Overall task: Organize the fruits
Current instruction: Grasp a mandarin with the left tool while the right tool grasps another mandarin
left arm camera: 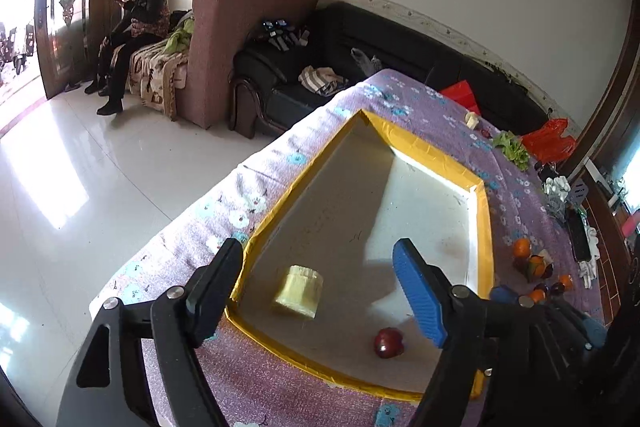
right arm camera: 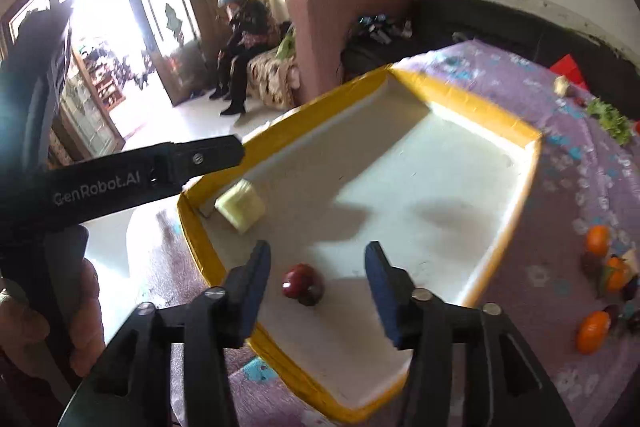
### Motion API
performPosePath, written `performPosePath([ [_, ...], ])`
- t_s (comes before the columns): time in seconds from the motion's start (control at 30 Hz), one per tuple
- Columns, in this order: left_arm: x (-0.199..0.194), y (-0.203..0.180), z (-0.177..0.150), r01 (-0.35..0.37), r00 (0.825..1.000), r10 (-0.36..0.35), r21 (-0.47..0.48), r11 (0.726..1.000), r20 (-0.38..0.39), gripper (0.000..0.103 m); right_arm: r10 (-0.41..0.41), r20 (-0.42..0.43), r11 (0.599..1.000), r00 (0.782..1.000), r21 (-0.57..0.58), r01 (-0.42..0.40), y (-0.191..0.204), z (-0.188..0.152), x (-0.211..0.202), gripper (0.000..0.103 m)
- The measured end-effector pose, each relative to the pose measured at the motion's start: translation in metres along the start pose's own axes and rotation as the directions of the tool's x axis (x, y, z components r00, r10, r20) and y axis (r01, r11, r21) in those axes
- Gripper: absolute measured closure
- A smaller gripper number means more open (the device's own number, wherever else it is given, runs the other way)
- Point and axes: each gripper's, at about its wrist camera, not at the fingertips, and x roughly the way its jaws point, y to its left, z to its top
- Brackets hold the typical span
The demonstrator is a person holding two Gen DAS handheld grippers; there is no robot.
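Note:
A white foam tray with a yellow taped rim (left arm camera: 484, 223) (right arm camera: 532, 155) lies on the purple flowered tablecloth. Inside it sit a pale yellow fruit piece (left arm camera: 298, 291) (right arm camera: 241, 206) and a dark red apple (left arm camera: 388, 343) (right arm camera: 302, 283). My left gripper (left arm camera: 320, 291) is open and empty over the tray's near left part, with the yellow piece between its fingers. My right gripper (right arm camera: 316, 287) is open and empty, with the apple between its fingers below. The left gripper's body (right arm camera: 120, 179) shows in the right wrist view. Oranges and dark fruits (left arm camera: 534, 269) (right arm camera: 600, 283) lie on the cloth right of the tray.
A lettuce leaf (left arm camera: 512, 147) (right arm camera: 612, 119), a small pale piece (left arm camera: 472, 119) and red bags (left arm camera: 550, 143) lie at the table's far end. A black sofa (left arm camera: 360, 43) and a brown armchair (left arm camera: 224, 47) stand behind. A person (left arm camera: 132, 39) sits by the door.

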Motion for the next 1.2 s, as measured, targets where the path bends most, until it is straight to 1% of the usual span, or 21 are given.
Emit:
performPosePath([
  [0.07, -0.010, -0.007, 0.003, 0.004, 1.000, -0.005, 0.010, 1.000, 0.026, 0.021, -0.057, 0.068, 0.998, 0.996, 0.012, 0.057, -0.011, 0.001, -0.023, 0.024],
  [0.1, -0.014, -0.011, 0.003, 0.012, 0.999, -0.013, 0.016, 1.000, 0.037, 0.020, -0.121, 0.119, 0.993, 0.986, 0.017, 0.119, -0.021, -0.001, -0.041, 0.021],
  [0.13, -0.016, -0.016, 0.004, 0.020, 0.999, -0.021, 0.023, 1.000, 0.044, 0.017, -0.172, 0.154, 0.985, 0.973, 0.024, 0.170, -0.030, -0.002, -0.053, 0.012],
  [0.17, -0.020, -0.022, 0.004, 0.030, 0.998, -0.032, 0.033, 0.999, 0.054, 0.016, -0.214, 0.181, 0.977, 0.960, 0.036, 0.211, -0.041, -0.004, -0.064, 0.007],
  [0.2, -0.022, -0.029, 0.003, 0.042, 0.997, -0.044, 0.041, 0.998, 0.062, 0.015, -0.269, 0.206, 0.963, 0.941, 0.066, 0.260, -0.059, -0.008, -0.082, 0.006],
  [0.23, -0.024, -0.036, 0.002, 0.054, 0.996, -0.057, 0.054, 0.997, 0.069, 0.013, -0.301, 0.212, 0.953, 0.930, 0.096, 0.287, -0.074, -0.010, -0.093, 0.006],
  [0.3, -0.024, -0.053, -0.002, 0.071, 0.994, -0.078, 0.093, 0.993, 0.073, 0.012, -0.348, 0.204, 0.933, 0.915, 0.168, 0.318, -0.109, -0.018, -0.118, 0.006],
  [0.33, -0.023, -0.062, -0.004, 0.082, 0.994, -0.090, 0.114, 0.990, 0.067, 0.012, -0.380, 0.193, 0.916, 0.904, 0.210, 0.341, -0.130, -0.024, -0.131, 0.006],
  [0.4, -0.017, -0.081, -0.008, 0.111, 0.992, -0.119, 0.151, 0.982, 0.042, 0.012, -0.440, 0.160, 0.880, 0.884, 0.276, 0.387, -0.164, -0.035, -0.151, 0.006],
  [0.47, -0.009, -0.102, -0.015, 0.160, 0.987, -0.162, 0.190, 0.969, -0.004, 0.012, -0.471, 0.123, 0.846, 0.873, 0.344, 0.408, -0.198, -0.048, -0.166, 0.008],
  [0.57, 0.000, -0.131, -0.028, 0.212, 0.977, -0.205, 0.248, 0.945, -0.057, 0.012, -0.476, 0.091, 0.812, 0.875, 0.427, 0.397, -0.234, -0.066, -0.179, 0.016],
  [0.6, 0.001, -0.139, -0.031, 0.222, 0.975, -0.211, 0.262, 0.939, -0.069, 0.012, -0.473, 0.083, 0.803, 0.877, 0.451, 0.390, -0.243, -0.072, -0.181, 0.017],
  [0.67, 0.007, -0.158, -0.037, 0.265, 0.964, -0.242, 0.282, 0.922, -0.114, 0.012, -0.454, 0.074, 0.791, 0.888, 0.492, 0.363, -0.261, -0.081, -0.182, 0.021],
  [0.7, 0.009, -0.164, -0.040, 0.284, 0.958, -0.257, 0.284, 0.916, -0.131, 0.012, -0.444, 0.069, 0.787, 0.893, 0.507, 0.352, -0.267, -0.084, -0.180, 0.021],
  [0.77, 0.016, -0.181, -0.046, 0.324, 0.944, -0.285, 0.293, 0.900, -0.168, 0.012, -0.422, 0.045, 0.775, 0.905, 0.536, 0.334, -0.284, -0.089, -0.171, 0.031],
  [0.83, 0.022, -0.196, -0.052, 0.334, 0.939, -0.287, 0.312, 0.889, -0.188, 0.017, -0.413, 0.018, 0.766, 0.910, 0.547, 0.337, -0.299, -0.091, -0.154, 0.034],
  [0.9, 0.030, -0.214, -0.060, 0.333, 0.939, -0.273, 0.345, 0.878, -0.211, 0.019, -0.436, -0.024, 0.747, 0.900, 0.548, 0.377, -0.312, -0.091, -0.136, 0.034],
  [0.97, 0.036, -0.226, -0.066, 0.346, 0.933, -0.275, 0.365, 0.865, -0.232, 0.019, -0.435, -0.051, 0.740, 0.899, 0.549, 0.389, -0.324, -0.091, -0.122, 0.036],
  [1.03, 0.044, -0.237, -0.072, 0.345, 0.932, -0.262, 0.386, 0.856, -0.251, 0.019, -0.450, -0.079, 0.733, 0.890, 0.537, 0.418, -0.332, -0.092, -0.109, 0.036],
  [1.1, 0.053, -0.249, -0.079, 0.350, 0.930, -0.258, 0.408, 0.843, -0.263, 0.019, -0.457, -0.095, 0.735, 0.885, 0.519, 0.436, -0.336, -0.096, -0.101, 0.037],
  [1.2, 0.069, -0.266, -0.087, 0.368, 0.923, -0.264, 0.437, 0.821, -0.280, 0.019, -0.453, -0.110, 0.738, 0.885, 0.510, 0.441, -0.340, -0.102, -0.095, 0.037],
])
